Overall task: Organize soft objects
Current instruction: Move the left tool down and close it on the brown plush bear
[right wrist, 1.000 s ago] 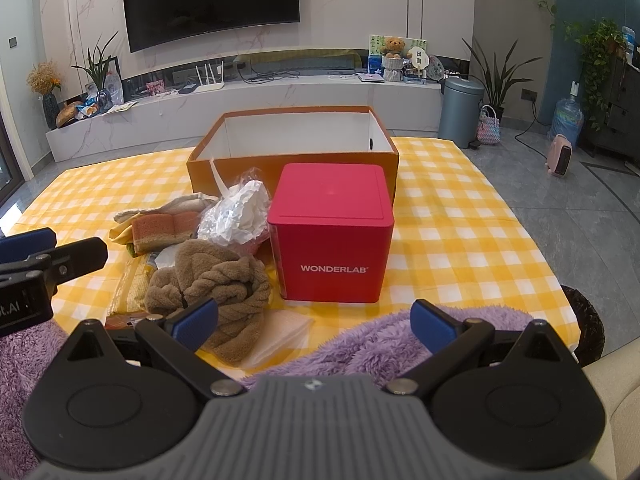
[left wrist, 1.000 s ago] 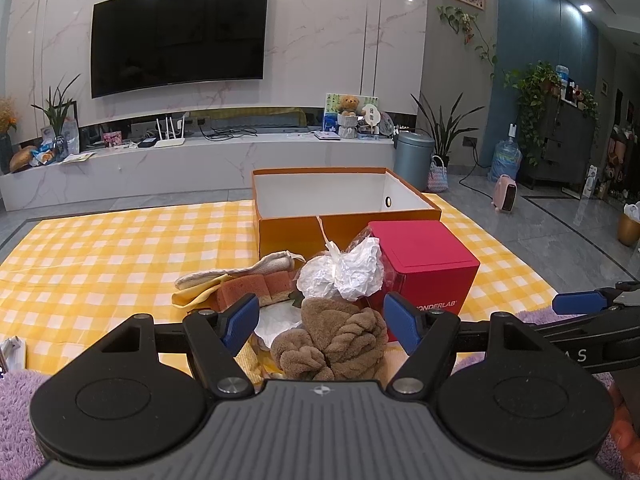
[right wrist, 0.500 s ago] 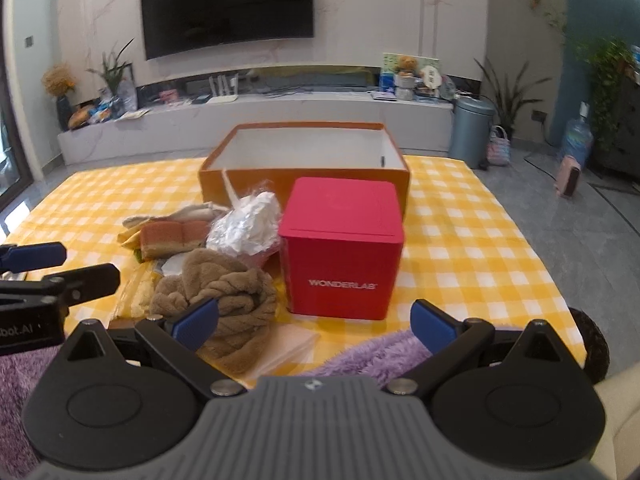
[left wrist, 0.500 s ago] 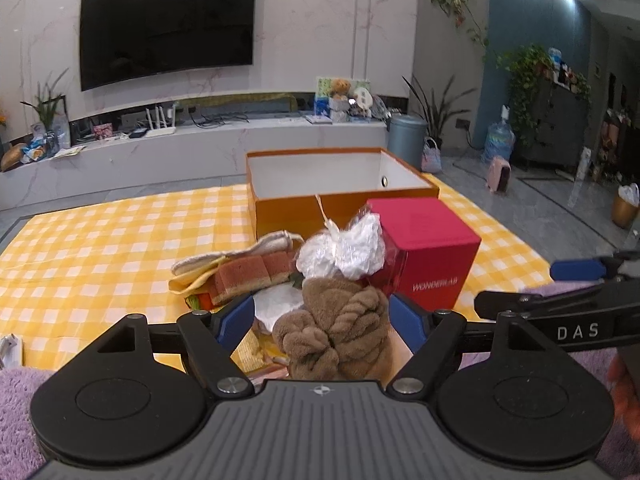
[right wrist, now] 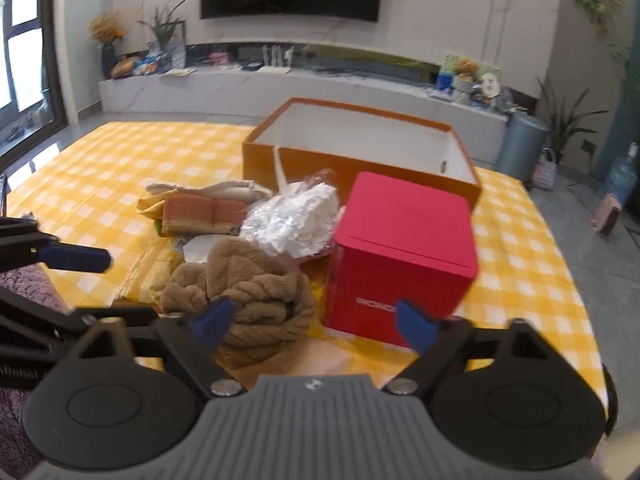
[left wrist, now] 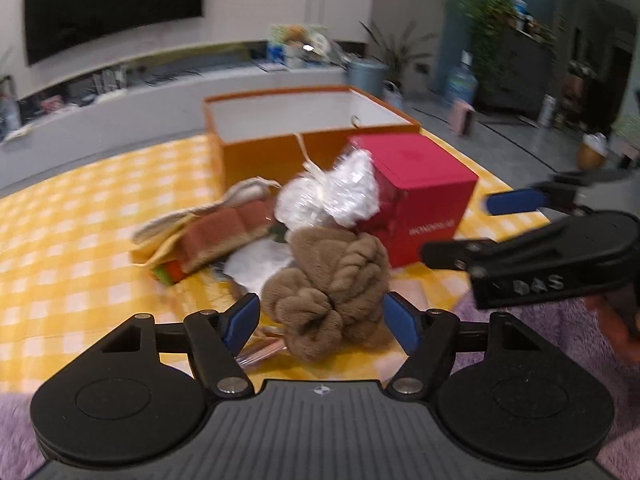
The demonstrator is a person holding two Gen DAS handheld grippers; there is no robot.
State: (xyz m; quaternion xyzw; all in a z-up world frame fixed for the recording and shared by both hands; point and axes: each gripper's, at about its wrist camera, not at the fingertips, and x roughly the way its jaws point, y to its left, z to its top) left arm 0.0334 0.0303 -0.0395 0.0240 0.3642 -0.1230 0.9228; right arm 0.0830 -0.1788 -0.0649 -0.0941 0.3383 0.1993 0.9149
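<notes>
At the lower centre of both views, the left gripper (left wrist: 322, 322) and right gripper (right wrist: 314, 322), jaws just narrowing yet spread and empty, are flanking the brown plush bundle (left wrist: 334, 288), seemingly lining up to lift it toward the orange box (left wrist: 256, 148) behind.

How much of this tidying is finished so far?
Nothing looks put away: the open orange cardboard box shows only bare white walls. Nothing is held; the open left gripper brackets the brown twisted plush towel, and the right gripper's jaws have just been closing without gripping. The whole pile remains.
</notes>
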